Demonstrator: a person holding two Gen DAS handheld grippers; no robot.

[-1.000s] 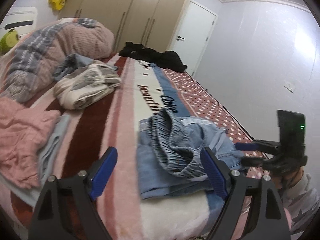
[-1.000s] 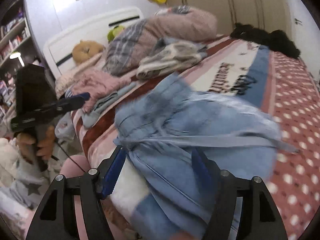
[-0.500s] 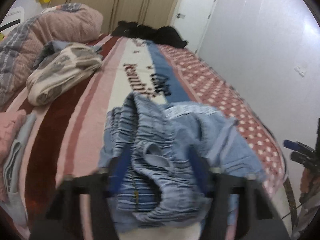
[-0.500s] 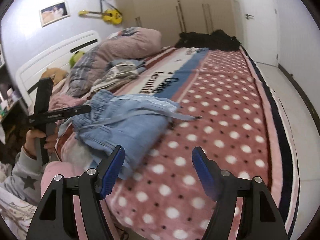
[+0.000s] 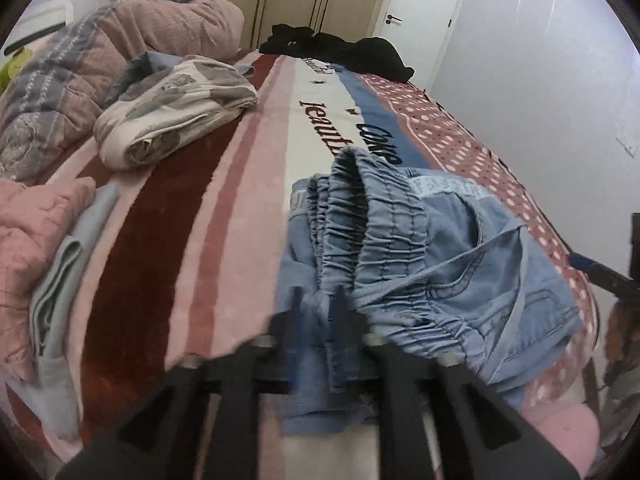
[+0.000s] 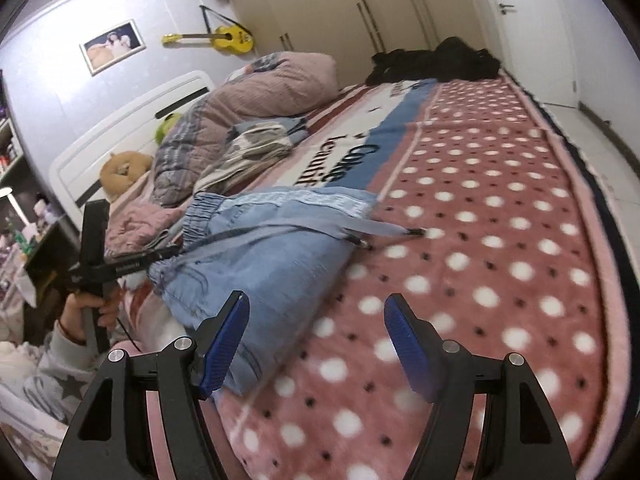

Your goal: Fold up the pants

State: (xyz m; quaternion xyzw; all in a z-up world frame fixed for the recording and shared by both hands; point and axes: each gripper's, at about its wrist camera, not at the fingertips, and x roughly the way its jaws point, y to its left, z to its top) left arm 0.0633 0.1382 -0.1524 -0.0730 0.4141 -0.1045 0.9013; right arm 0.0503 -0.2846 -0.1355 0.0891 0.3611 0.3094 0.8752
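Denim pants [image 5: 424, 264] lie bunched on bedspread [image 5: 168, 216]. Left gripper [image 5: 316, 312] pinches their waistband at 6 o'clock. Right gripper [image 6: 316, 344] hangs released, fingers spread, at pants' 5 o'clock.

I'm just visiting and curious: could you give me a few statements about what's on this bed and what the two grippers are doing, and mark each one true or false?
1. The left gripper is closed on the blue denim pants. True.
2. The right gripper grips the pants. False: it is open, over the dotted blanket.
3. A yellow guitar hangs on the wall. True.
4. The black clothes lie on the pants. False: they lie at the bed's far end.
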